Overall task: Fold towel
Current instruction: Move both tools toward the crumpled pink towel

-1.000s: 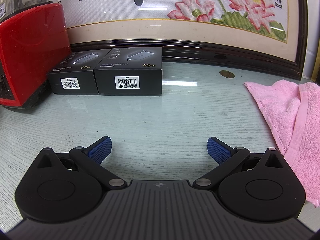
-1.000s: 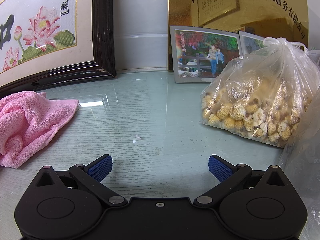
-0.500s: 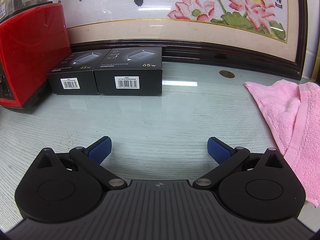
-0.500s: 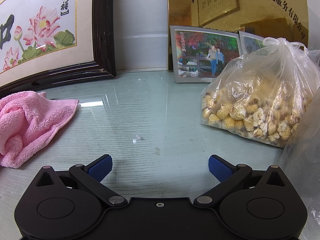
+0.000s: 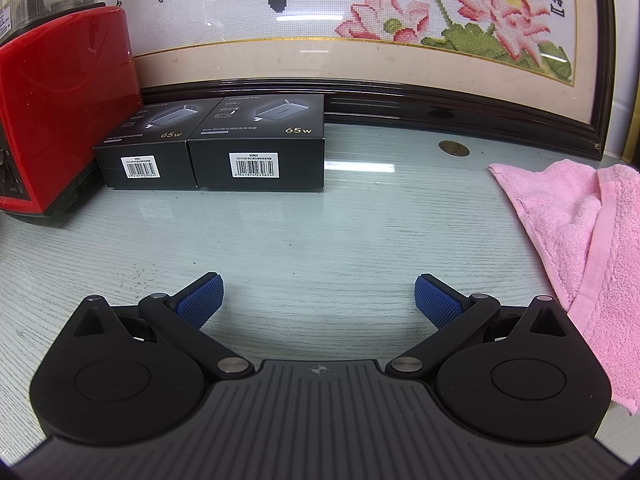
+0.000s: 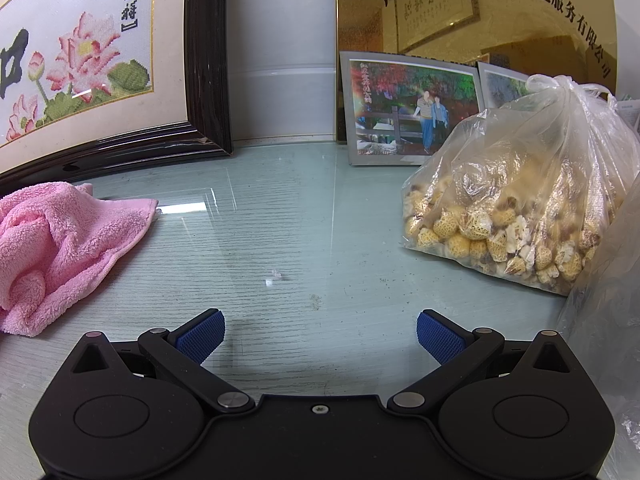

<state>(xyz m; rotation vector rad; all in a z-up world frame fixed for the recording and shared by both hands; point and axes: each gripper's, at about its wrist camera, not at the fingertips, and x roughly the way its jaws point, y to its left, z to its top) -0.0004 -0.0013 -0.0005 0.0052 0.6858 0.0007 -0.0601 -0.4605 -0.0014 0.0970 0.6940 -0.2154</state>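
The pink towel (image 5: 580, 232) lies crumpled and unfolded on the glass tabletop (image 5: 312, 232), between the two grippers: at the right edge of the left wrist view and at the left edge of the right wrist view (image 6: 56, 248). The left gripper (image 5: 319, 298) sits low over bare glass with its blue-padded fingers spread wide and nothing between them; the towel is just beside its right finger. The right gripper (image 6: 320, 334) is likewise spread wide and holds nothing. Two black boxes (image 5: 212, 144) stand side by side next to a red appliance (image 5: 60, 112), in front of a framed lotus embroidery (image 5: 360, 32). A clear bag of dried mushrooms (image 6: 516, 208) rests near a photo (image 6: 408, 108).
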